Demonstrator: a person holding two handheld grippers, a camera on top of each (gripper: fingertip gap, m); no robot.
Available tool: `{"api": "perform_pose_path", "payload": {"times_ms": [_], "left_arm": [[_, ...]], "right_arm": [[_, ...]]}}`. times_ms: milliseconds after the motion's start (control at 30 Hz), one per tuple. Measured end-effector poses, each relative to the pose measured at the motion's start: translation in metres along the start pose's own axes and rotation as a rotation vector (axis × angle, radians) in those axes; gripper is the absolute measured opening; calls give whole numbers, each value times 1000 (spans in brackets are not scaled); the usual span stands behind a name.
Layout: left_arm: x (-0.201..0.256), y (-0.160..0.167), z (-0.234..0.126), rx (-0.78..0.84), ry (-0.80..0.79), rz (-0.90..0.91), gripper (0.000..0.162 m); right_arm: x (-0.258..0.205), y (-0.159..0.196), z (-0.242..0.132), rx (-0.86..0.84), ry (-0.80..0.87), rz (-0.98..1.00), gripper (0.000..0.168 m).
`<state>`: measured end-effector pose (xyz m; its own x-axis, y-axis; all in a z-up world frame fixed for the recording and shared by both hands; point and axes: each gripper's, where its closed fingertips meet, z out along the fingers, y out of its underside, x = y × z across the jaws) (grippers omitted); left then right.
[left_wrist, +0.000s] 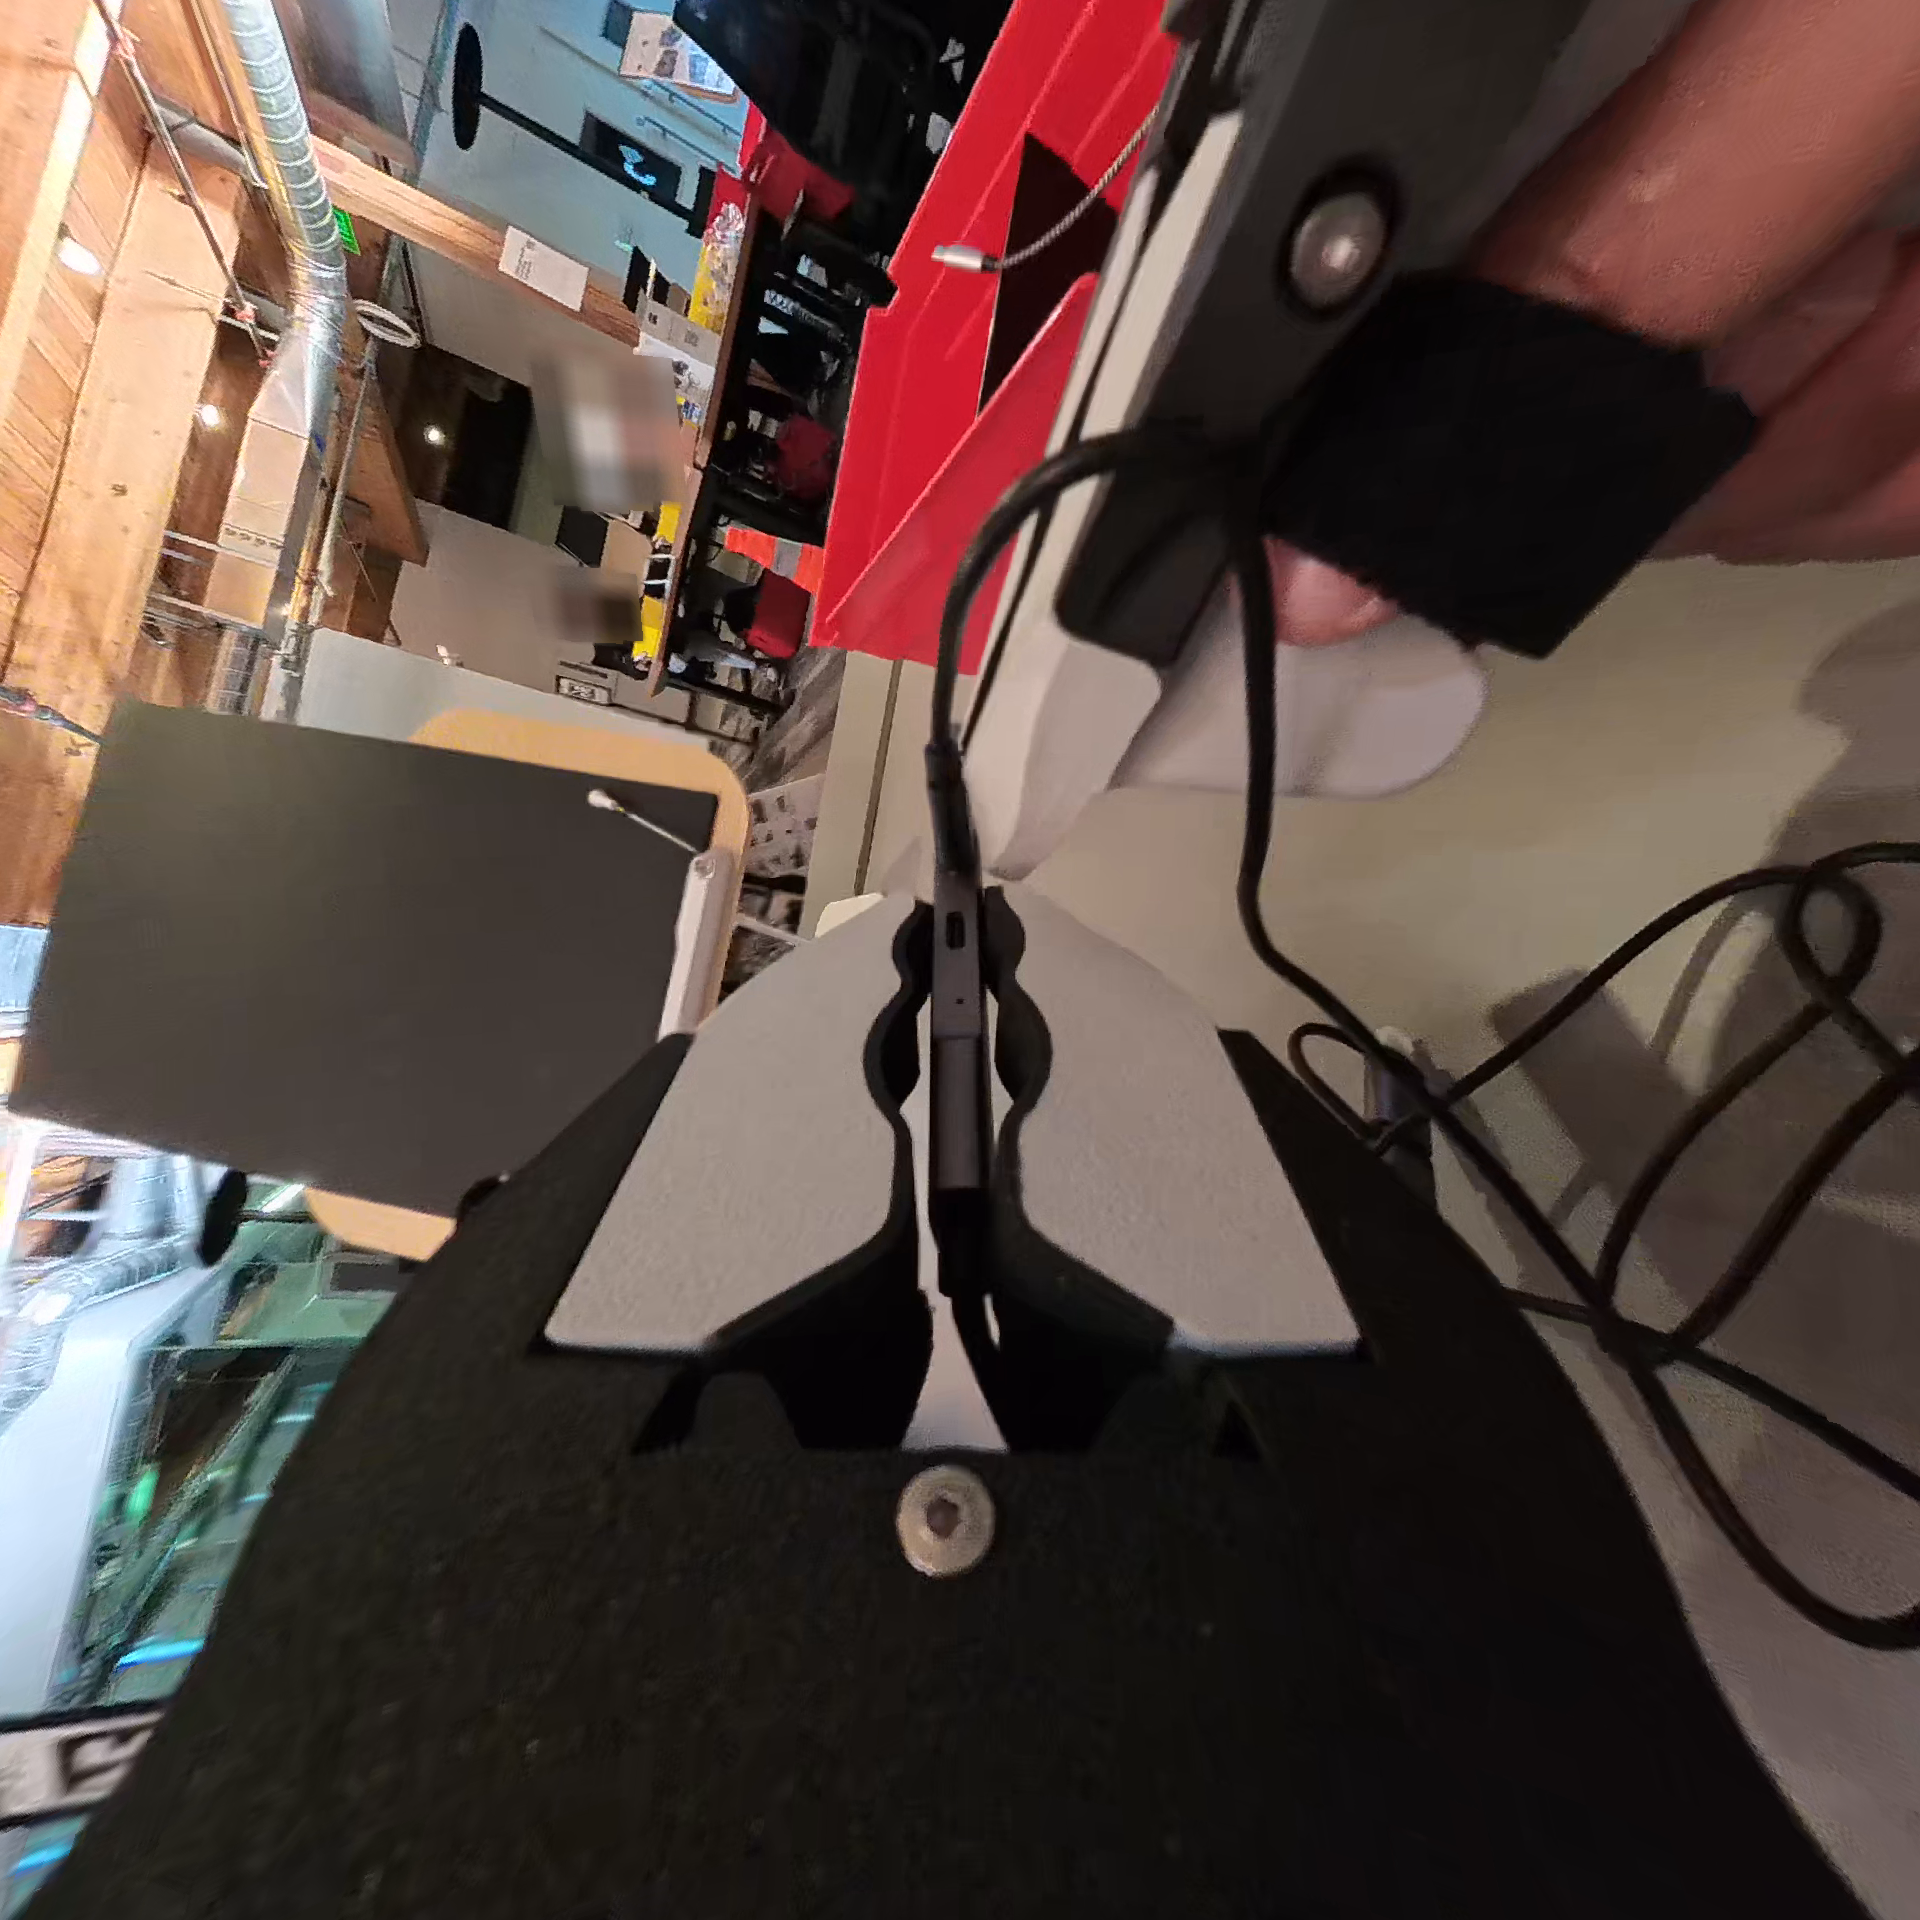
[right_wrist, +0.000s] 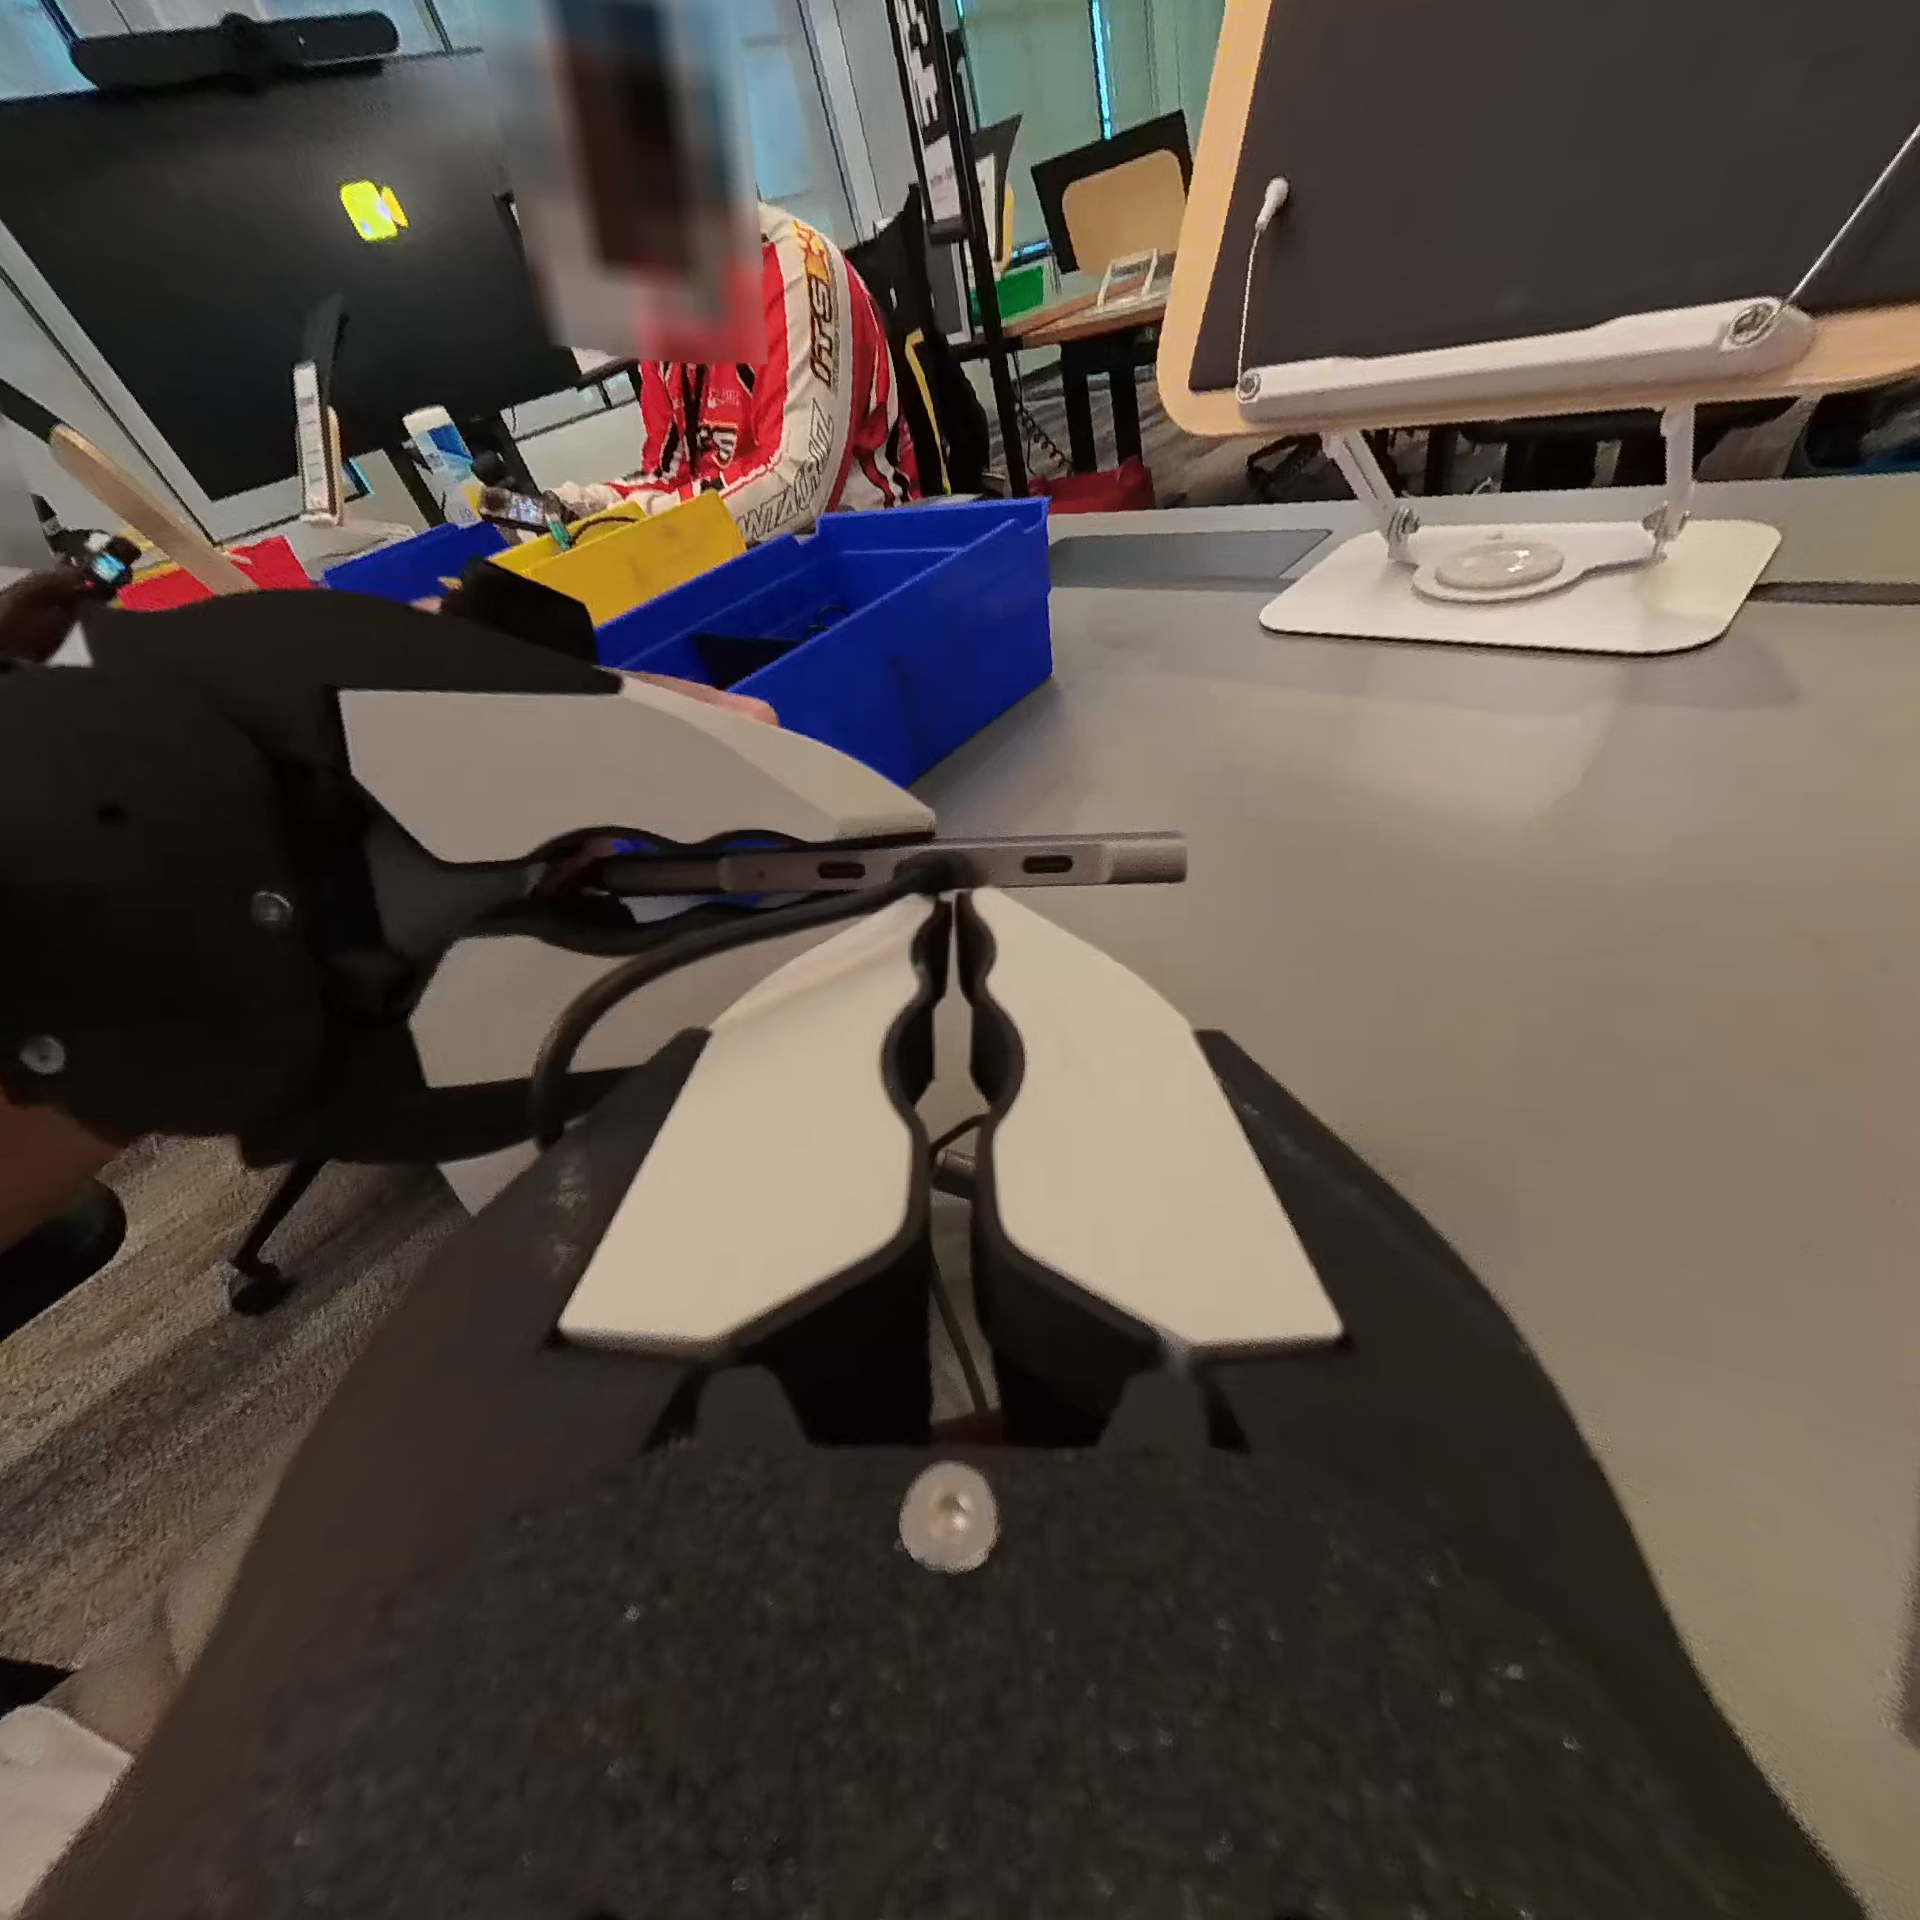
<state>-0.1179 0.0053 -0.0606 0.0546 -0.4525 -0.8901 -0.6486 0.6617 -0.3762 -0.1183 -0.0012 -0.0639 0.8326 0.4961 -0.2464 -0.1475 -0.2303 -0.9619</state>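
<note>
My left gripper (left_wrist: 956, 914) is shut on a slim grey hub (left_wrist: 956, 1039) with small oval ports, gripping its flat sides. A black cable (left_wrist: 1262, 831) is plugged into the hub's edge and loops away over the table. In the right wrist view the left gripper (right_wrist: 904, 868) comes in from the left and holds the hub (right_wrist: 1091, 862) level above the grey table (right_wrist: 1455, 935). My right gripper (right_wrist: 951, 909) is shut, with its tips just under the cable's plug (right_wrist: 930, 871). Nothing shows between its pads. Its white finger (left_wrist: 1039, 790) shows beside the plug in the left wrist view.
Blue bins (right_wrist: 894, 623) and a yellow one stand at the table's back left. A dark tablet (right_wrist: 1507, 208) on a white stand (right_wrist: 1517, 592) is at the back right. A red bin (left_wrist: 935, 364) is near. Loose black cable (left_wrist: 1714, 1143) lies on the table. A person in a red and white jacket (right_wrist: 790, 416) sits behind. The tips of both grippers are at nearly the same place.
</note>
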Motion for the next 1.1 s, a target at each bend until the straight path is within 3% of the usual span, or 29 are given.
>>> {"api": "perform_pose_path", "payload": {"times_ms": [200, 433, 867, 933, 1000, 1100], "left_arm": [[-2, 4, 1, -24, -19, 3, 9], [6, 1, 4, -46, -27, 42, 9], [6, 1, 8, -88, 24, -83, 10], [10, 2, 10, -109, 32, -61, 10], [10, 3, 9, -133, 12, -21, 10], [15, 8, 12, -178, -5, 44, 10]], "right_arm": [[-3, -7, -5, 34, 22, -48, 20], [2, -3, -1, 1, 53, -76, 10], [7, -2, -5, -31, -19, 54, 10], [9, 1, -6, -55, 31, -46, 10], [8, 1, -7, -72, 127, -273, 10], [10, 8, -4, -117, 109, -230, 10]]}}
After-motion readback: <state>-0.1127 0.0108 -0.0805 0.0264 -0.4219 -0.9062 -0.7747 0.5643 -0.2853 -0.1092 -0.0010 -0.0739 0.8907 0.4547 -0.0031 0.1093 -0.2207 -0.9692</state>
